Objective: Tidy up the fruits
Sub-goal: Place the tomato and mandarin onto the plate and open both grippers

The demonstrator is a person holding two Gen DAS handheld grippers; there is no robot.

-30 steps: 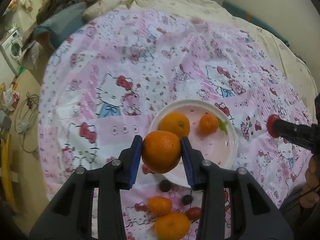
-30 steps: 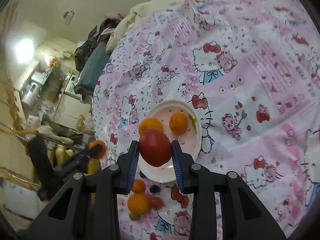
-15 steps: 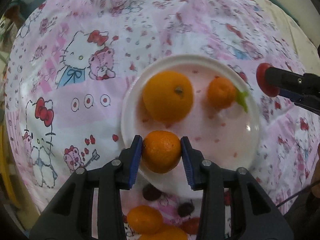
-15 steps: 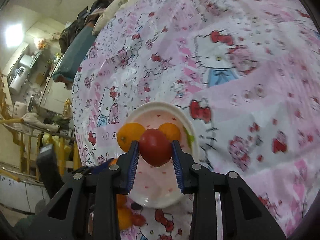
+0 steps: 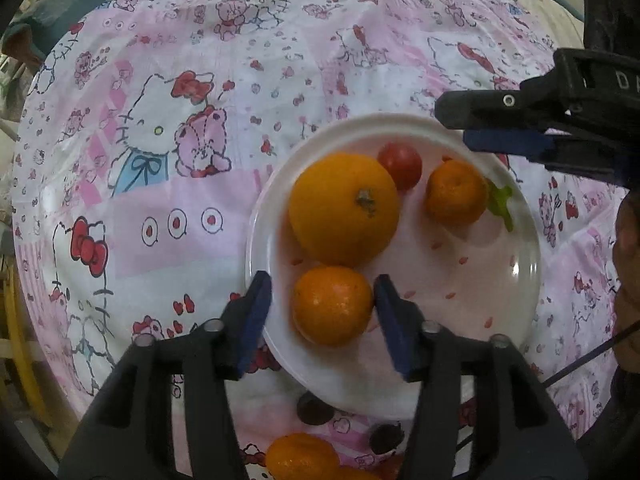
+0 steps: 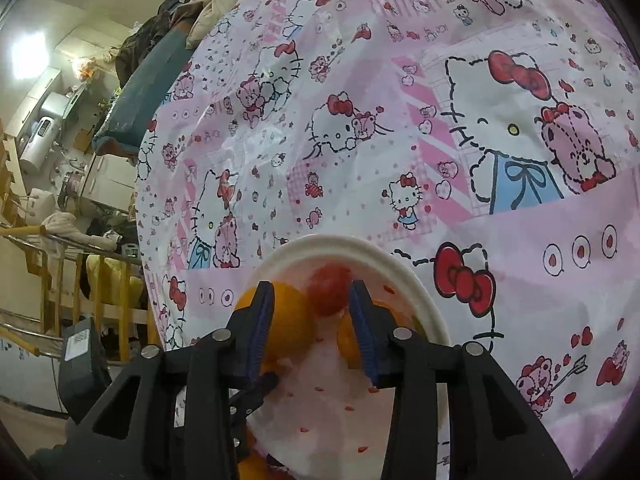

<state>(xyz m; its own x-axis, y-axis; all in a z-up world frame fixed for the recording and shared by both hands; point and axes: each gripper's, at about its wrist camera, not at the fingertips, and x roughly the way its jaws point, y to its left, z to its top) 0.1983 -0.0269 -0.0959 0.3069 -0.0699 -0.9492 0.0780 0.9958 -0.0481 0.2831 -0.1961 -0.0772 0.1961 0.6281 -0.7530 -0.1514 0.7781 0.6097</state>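
Note:
A white plate (image 5: 500, 320) lies on the pink cartoon-print cloth. On it sit a big orange (image 5: 344, 208), a leafy tangerine (image 5: 456, 192), a red tomato (image 5: 400, 164) and a smaller tangerine (image 5: 332, 304). That smaller tangerine rests on the plate between the blue pads of my left gripper (image 5: 322, 280), whose jaws are opening, with a gap at the left pad. My right gripper (image 6: 311, 286) hangs low over the plate (image 6: 420, 300), jaws opening. The tomato (image 6: 330, 288), blurred, lies at its fingertips, free of the pads. In the left wrist view the right gripper (image 5: 452, 126) reaches in from the upper right.
Off the plate's near rim lie two dark round fruits (image 5: 314, 408) and another tangerine (image 5: 300, 456). A hand (image 5: 628, 260) shows at the right edge. In the right wrist view, the cloth's edge drops off at the left to a wooden railing (image 6: 52, 300) and room clutter.
My left gripper came down and set its tangerine on the plate, then spread its jaws. My right gripper carried the tomato over the plate and let it go beside the big orange.

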